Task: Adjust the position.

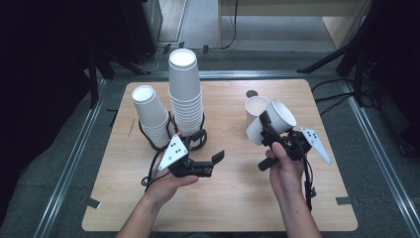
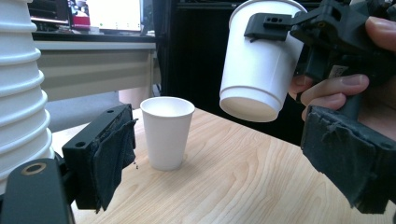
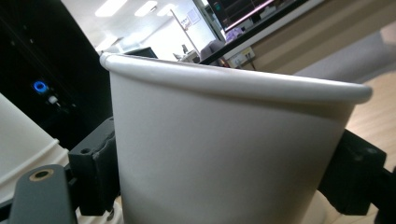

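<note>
High view: held cup (image 1: 276, 124) tilted, mouth upper-right.

2 cup stacks (image 1: 171, 104), 2 loose cups (image 1: 265, 119), 2 grippers (image 1: 237, 153).

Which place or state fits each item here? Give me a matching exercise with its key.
Items:
1. held cup
2. single cup
3. tall stack
4. left gripper

Places or states:
A. jaws open, nothing between them
B. standing upright on the table, right half
C. clamped in the right gripper, tilted above the table
D. beside the shorter stack, left half

Pairs: 1-C, 2-B, 3-D, 4-A
</note>
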{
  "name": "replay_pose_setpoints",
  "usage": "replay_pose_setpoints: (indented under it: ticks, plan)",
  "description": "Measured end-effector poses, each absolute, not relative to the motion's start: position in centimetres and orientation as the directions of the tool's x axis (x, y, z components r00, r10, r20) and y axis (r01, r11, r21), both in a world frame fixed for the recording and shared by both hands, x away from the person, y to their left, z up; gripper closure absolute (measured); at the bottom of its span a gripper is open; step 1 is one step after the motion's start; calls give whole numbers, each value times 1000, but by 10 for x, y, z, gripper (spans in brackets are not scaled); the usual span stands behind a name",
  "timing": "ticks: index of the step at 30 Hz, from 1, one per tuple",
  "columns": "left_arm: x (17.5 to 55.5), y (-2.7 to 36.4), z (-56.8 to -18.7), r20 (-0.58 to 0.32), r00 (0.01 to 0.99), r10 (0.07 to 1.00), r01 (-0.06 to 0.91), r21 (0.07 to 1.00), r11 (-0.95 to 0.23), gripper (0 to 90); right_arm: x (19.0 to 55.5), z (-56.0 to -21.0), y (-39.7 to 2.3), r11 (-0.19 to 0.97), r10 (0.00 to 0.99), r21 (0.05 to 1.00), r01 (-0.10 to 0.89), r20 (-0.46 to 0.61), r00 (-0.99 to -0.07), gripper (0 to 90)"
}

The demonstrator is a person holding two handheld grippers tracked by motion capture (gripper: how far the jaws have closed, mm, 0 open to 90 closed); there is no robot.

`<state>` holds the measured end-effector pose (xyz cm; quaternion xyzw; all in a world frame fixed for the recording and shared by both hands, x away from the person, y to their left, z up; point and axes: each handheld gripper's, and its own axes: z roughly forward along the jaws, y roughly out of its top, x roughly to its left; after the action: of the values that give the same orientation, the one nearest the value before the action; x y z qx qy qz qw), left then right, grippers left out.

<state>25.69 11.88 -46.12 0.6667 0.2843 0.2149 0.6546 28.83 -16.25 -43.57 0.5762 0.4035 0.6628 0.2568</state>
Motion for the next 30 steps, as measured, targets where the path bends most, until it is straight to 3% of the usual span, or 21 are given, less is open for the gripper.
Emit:
replay_pose_setpoints:
  ticks: [20, 30]
  plan:
    - [250, 126, -476, -88, 724, 684, 145, 989, -27, 91, 290, -445, -178, -245, 938, 968, 52, 250, -238, 143]
    - [244, 165, -501, -136, 650, 748, 213, 977, -8, 87, 296, -459, -195, -226, 947, 972, 58, 233, -221, 142]
